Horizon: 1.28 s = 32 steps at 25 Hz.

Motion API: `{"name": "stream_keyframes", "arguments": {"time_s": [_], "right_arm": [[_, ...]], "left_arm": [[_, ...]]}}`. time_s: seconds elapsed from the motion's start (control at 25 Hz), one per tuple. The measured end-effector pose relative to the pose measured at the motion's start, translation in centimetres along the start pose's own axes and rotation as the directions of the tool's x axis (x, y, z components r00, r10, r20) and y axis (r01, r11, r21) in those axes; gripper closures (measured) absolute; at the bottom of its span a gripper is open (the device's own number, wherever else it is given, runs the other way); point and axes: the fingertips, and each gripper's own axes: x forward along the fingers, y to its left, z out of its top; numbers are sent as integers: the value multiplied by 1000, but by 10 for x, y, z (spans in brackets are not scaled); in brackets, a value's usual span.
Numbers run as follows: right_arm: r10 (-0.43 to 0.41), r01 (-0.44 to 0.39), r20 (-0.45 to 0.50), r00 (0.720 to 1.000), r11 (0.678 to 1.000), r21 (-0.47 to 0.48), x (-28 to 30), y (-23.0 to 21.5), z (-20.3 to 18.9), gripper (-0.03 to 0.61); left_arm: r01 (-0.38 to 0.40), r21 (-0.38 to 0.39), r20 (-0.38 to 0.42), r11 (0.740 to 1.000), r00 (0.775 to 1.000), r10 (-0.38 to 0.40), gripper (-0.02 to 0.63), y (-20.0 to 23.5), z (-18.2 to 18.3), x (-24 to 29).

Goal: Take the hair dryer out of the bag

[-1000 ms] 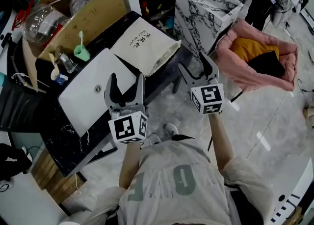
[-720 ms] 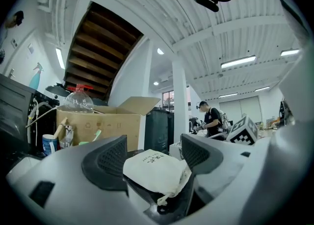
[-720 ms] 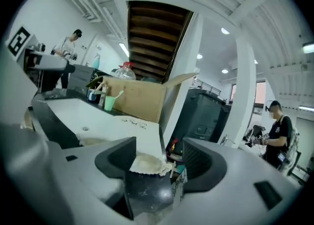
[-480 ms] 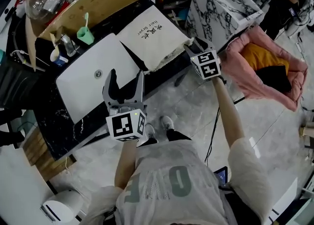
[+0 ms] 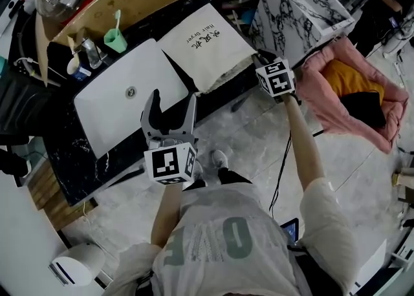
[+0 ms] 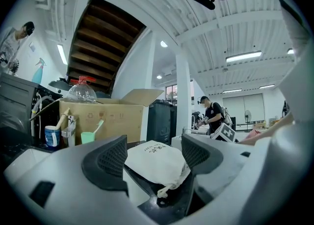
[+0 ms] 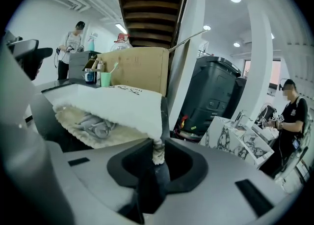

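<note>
A cream cloth bag (image 5: 207, 46) with black print lies on the dark counter (image 5: 84, 159). My right gripper (image 5: 262, 62) is at the bag's right corner. Its jaws are closing, and the right gripper view shows them pinching the corner fabric (image 7: 157, 150). The bag's mouth (image 7: 93, 128) gapes there, with something grey and crumpled inside. My left gripper (image 5: 169, 110) hangs open over the counter's front edge, short of the bag. The left gripper view shows the bag (image 6: 157, 162) and its drawstring (image 6: 164, 189) beyond the empty jaws.
A white sink tray (image 5: 129, 101) lies left of the bag. Behind are a cardboard box (image 5: 129, 0) and a green cup (image 5: 116, 39) with a toothbrush. A marble cabinet (image 5: 301, 7) and a pink cushion bed (image 5: 352, 88) stand on the right. People stand in the background.
My right gripper swung from over the floor to the bag's right corner and its jaws narrowed onto the fabric. The left gripper sank slightly and stayed open.
</note>
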Motion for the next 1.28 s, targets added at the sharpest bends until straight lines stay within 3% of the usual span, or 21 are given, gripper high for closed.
{"name": "stream_keyframes", "arguments": {"time_s": [0.36,0.72,0.84,0.96,1.04,1.08,1.28], "right_arm": [[8,-8,15,1000,1000,-27,-28,22,-8,523],[90,-90,2,996,993,-78,-78,90,-14,526],[62,-64,-14,998,988,-144,-90,105,-14,525],[-27,20,-19,999,949,-313,-90,110,-11,509],[-46,32,-26,999,909,-415,-88,116,-8,405],[-50,32,-27,998,886,-462,-86,119,-6,393],[-38,48,29,999,783,-620,-84,139,16,394]], "left_arm": [[21,-17,-11,1000,1000,-21,291,-5,-8,-7],[21,-22,-15,1000,1000,-21,291,-5,-10,-25],[11,-22,-11,1000,1000,-12,291,0,-8,-32],[3,-24,-9,1000,1000,-3,291,7,-7,-38],[-1,-26,-7,1000,1000,1,291,10,-7,-41],[-2,-27,-6,1000,1000,2,291,11,-6,-43],[0,-32,-9,999,1000,0,291,12,-7,-47]]}}
